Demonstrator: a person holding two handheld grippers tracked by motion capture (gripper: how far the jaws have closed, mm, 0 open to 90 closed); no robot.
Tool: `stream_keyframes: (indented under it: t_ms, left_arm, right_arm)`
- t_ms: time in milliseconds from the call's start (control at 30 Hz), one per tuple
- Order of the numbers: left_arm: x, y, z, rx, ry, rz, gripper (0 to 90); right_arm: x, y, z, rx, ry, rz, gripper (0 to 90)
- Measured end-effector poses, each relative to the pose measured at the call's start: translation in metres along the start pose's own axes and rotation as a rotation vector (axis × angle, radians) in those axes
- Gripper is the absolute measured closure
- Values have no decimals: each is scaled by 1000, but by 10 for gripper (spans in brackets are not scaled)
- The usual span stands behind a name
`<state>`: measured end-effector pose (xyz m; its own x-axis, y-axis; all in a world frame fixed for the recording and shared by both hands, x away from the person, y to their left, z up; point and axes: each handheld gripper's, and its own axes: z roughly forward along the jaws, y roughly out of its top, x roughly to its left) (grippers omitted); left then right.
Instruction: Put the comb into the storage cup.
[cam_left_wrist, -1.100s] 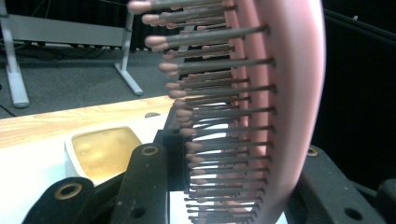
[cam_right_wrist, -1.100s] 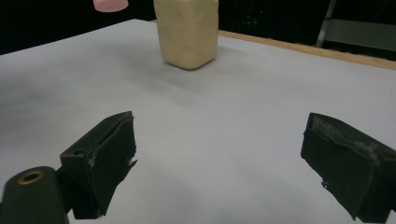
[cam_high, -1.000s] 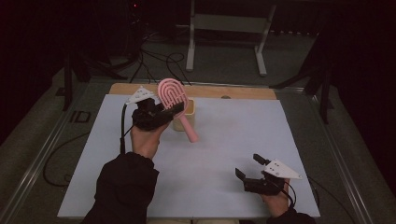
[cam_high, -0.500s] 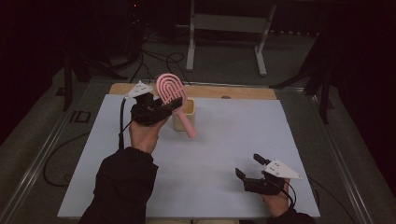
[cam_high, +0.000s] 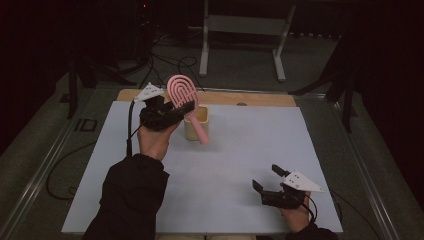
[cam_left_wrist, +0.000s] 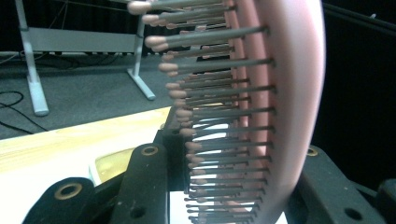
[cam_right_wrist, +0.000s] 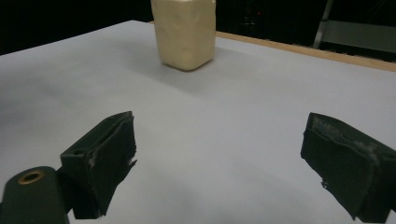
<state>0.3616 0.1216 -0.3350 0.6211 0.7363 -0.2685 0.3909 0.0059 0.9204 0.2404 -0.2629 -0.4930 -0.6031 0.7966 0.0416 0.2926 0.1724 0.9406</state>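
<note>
While raised over far-left of surface (cam_high: 240, 165), left claw (cam_high: 176, 109) clamped on pink hairbrush (cam_high: 182, 92) at head; handle slanting down-right across cream cup (cam_high: 196, 124), tip in front of it. Cup upright near back edge, wooden strip (cam_high: 250, 98) behind. Brush: oval looped head, dark bristles with pink tips. Right claw (cam_high: 267, 180) spread wide, empty, low at near-right, well apart.

The hairbrush (cam_high: 183, 95) looks like smooth pink plastic with a soft sheen, its thin dark bristles (cam_left_wrist: 219, 140) tipped with pink beads. The cream cup (cam_right_wrist: 186, 31) seems matt plastic, slightly dimpled. The tabletop (cam_high: 240, 165) carries a matt, pale sheet, with bare light wood along the far edge. The right tongs (cam_right_wrist: 224, 163) wear black pads, rough and frayed at the edges.
</note>
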Motion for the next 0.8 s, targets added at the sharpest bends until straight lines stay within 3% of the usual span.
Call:
stream_keyframes:
  t_ms: [800]
  left_arm:
    - [6,18,13,19,58,55,647]
  right_arm:
    - [0,0,0,0,0,1,100]
